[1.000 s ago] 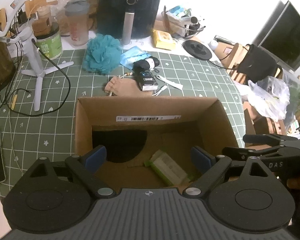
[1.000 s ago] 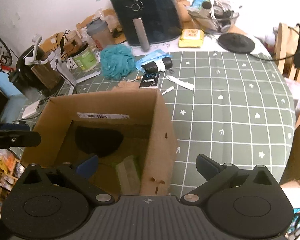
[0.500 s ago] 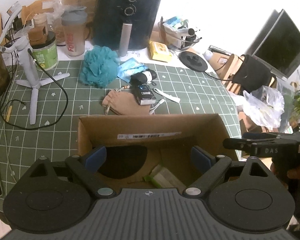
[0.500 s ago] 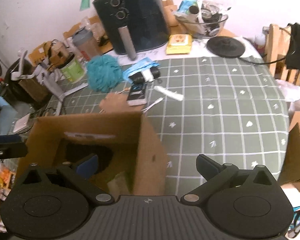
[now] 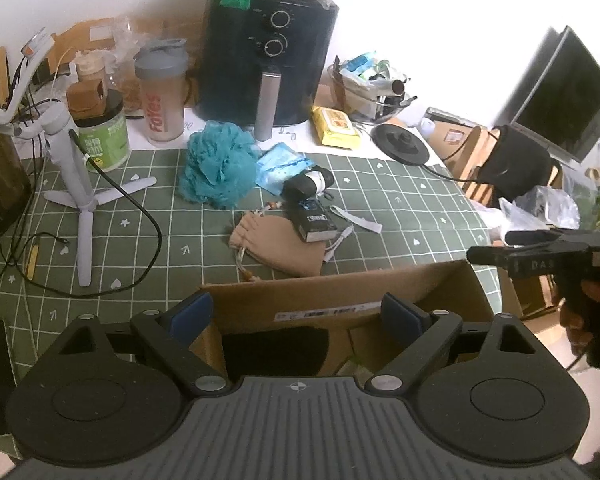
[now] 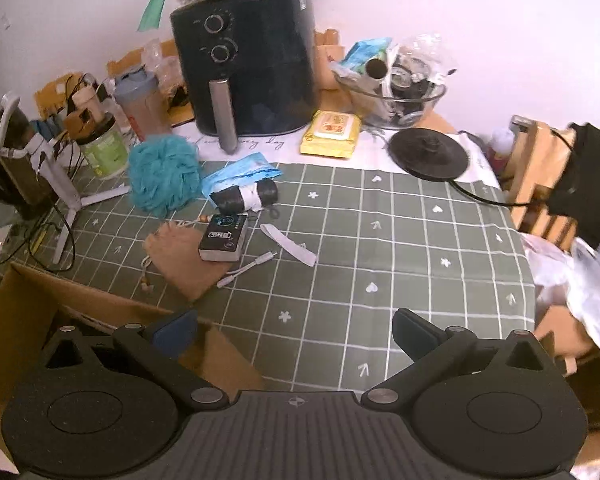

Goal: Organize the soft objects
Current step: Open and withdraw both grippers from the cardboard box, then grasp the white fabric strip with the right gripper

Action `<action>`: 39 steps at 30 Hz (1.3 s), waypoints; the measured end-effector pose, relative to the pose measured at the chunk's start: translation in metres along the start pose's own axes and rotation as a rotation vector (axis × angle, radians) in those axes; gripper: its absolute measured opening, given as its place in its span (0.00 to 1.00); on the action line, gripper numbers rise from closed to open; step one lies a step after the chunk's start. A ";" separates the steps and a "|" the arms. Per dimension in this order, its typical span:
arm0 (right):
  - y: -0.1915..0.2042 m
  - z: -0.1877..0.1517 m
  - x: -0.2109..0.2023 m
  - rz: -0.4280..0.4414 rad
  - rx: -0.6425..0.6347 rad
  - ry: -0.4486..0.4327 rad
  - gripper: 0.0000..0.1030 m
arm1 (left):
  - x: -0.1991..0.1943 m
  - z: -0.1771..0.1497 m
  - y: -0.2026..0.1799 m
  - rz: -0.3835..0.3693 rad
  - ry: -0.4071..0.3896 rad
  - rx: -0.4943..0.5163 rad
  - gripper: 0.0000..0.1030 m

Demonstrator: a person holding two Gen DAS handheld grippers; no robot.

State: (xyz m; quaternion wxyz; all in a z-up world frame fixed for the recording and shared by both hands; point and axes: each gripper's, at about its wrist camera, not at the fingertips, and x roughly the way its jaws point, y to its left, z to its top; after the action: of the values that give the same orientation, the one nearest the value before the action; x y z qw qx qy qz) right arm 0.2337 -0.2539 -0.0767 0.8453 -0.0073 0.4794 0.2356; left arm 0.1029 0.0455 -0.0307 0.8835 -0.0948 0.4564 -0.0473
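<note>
A teal bath pouf (image 5: 216, 168) (image 6: 164, 176) lies on the green checked tablecloth. A tan drawstring pouch (image 5: 278, 246) (image 6: 180, 258) lies nearer, partly under a small black box (image 5: 316, 222) (image 6: 224, 238). A blue mask packet (image 5: 282, 166) (image 6: 240, 174) and a black rolled cloth (image 5: 306, 184) (image 6: 246, 196) lie beside the pouf. An open cardboard box (image 5: 340, 292) (image 6: 28, 304) stands at the table's near edge. My left gripper (image 5: 298, 316) is open and empty above the box. My right gripper (image 6: 296, 330) is open and empty over the cloth right of the box.
A black air fryer (image 5: 268, 60) (image 6: 244, 68), a shaker bottle (image 5: 162, 92), a green jar (image 5: 104, 136) and a white tripod (image 5: 80, 184) with cables stand at the back and left. A yellow wipes pack (image 6: 332, 132) and a glass bowl (image 6: 396, 96) sit behind.
Both grippers have drawn back and risen from the box. More of the table shows and the box sits lower in both views. Both stay open.
</note>
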 end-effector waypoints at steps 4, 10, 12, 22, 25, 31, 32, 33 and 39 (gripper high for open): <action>-0.005 0.014 0.017 0.049 -0.006 0.026 1.00 | 0.004 0.003 0.005 -0.009 0.008 -0.003 0.90; -0.019 0.035 0.048 0.112 0.001 0.017 1.00 | 0.007 0.006 0.013 -0.015 0.023 -0.030 0.90; -0.020 0.040 0.064 0.114 -0.021 0.027 1.00 | 0.006 0.007 0.016 -0.020 0.022 -0.039 0.90; -0.018 0.043 0.143 0.084 -0.152 0.103 0.83 | 0.005 0.007 0.031 -0.008 0.033 -0.089 0.90; -0.016 0.042 0.167 0.045 -0.218 0.130 0.66 | 0.004 0.006 0.035 0.001 0.034 -0.106 0.90; -0.007 0.043 0.204 0.032 -0.346 0.158 0.60 | 0.000 0.005 0.045 0.023 0.032 -0.142 0.90; -0.006 0.043 0.208 0.032 -0.363 0.162 0.60 | 0.000 0.005 0.047 0.025 0.033 -0.147 0.90; -0.005 0.043 0.214 0.034 -0.383 0.171 0.58 | 0.000 0.004 0.048 0.027 0.035 -0.152 0.90; -0.008 0.048 0.221 0.091 -0.367 0.192 0.46 | -0.001 0.003 0.053 0.033 0.033 -0.176 0.90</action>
State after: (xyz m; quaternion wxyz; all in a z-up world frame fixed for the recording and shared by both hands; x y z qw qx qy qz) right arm 0.3704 -0.1631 -0.2327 0.7689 -0.1618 0.5066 0.3549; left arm 0.1048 0.0984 -0.0392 0.8648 -0.1635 0.4746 0.0061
